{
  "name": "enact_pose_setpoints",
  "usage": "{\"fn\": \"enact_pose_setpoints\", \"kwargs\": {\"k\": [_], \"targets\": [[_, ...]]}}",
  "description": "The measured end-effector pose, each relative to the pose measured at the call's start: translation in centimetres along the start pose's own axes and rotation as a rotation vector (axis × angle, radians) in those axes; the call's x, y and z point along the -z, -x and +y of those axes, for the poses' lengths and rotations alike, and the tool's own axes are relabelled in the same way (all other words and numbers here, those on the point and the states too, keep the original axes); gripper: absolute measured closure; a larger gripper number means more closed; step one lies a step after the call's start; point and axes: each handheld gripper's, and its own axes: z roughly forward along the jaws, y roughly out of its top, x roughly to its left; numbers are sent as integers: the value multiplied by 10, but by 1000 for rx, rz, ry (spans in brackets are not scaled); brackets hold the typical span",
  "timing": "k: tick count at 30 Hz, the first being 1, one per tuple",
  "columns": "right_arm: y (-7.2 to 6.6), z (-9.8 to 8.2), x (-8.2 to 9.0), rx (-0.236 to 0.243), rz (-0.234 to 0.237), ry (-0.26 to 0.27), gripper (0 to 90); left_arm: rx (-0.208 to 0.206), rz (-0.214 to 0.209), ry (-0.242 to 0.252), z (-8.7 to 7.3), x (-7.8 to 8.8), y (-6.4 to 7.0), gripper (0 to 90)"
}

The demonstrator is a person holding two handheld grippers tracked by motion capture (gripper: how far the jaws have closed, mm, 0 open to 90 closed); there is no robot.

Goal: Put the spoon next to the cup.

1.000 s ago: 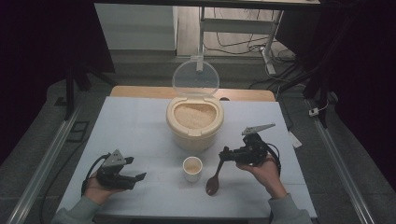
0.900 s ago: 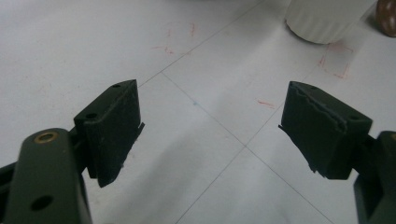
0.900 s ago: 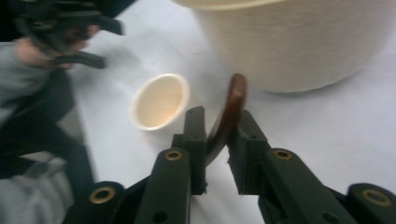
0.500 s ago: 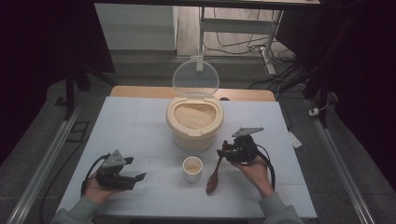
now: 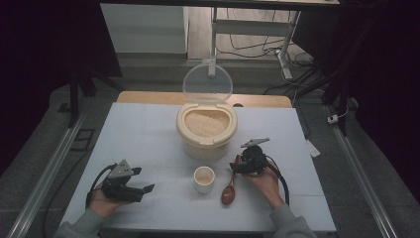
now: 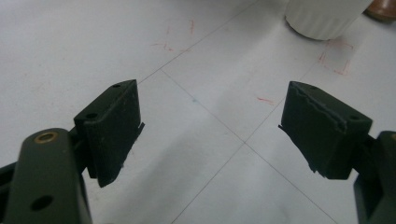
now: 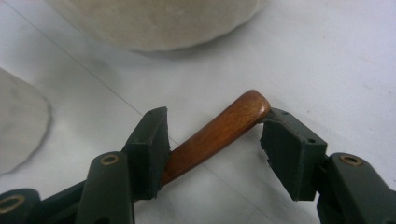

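Note:
A brown wooden spoon (image 5: 229, 192) lies on the white table (image 5: 148, 134), right of a small white cup (image 5: 204, 177). Its handle (image 7: 219, 133) runs slantwise between the jaws of my right gripper (image 5: 237, 166), which have just been opening and are open, the pads no longer pressing it (image 7: 215, 140). Behind stands a cream rice container (image 5: 206, 126) full of rice, its clear lid (image 5: 208, 82) raised. At the near left, my left gripper (image 5: 146, 190) rests low over the table, open, with nothing between its jaws (image 6: 210, 126).
In the left gripper view the cup (image 6: 322, 18) stands ahead at the upper right, with faint red marks on the table around it. The container's wall (image 7: 154, 18) is close in front of the right gripper and the cup (image 7: 18, 126) is to its left.
My right hand has come down and set the spoon on the table beside the cup, and its jaws have spread apart off the handle. The left hand has stayed put.

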Motion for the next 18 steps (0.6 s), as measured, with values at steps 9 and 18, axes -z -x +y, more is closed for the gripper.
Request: {"fn": "enact_pose_setpoints", "kwargs": {"k": [9, 18], "targets": [[7, -8, 24, -54, 6, 140, 368, 2, 2, 5, -1, 2, 0, 199], [14, -50, 74, 76, 101, 247, 374, 23, 11, 19, -3, 5, 0, 194]]}}
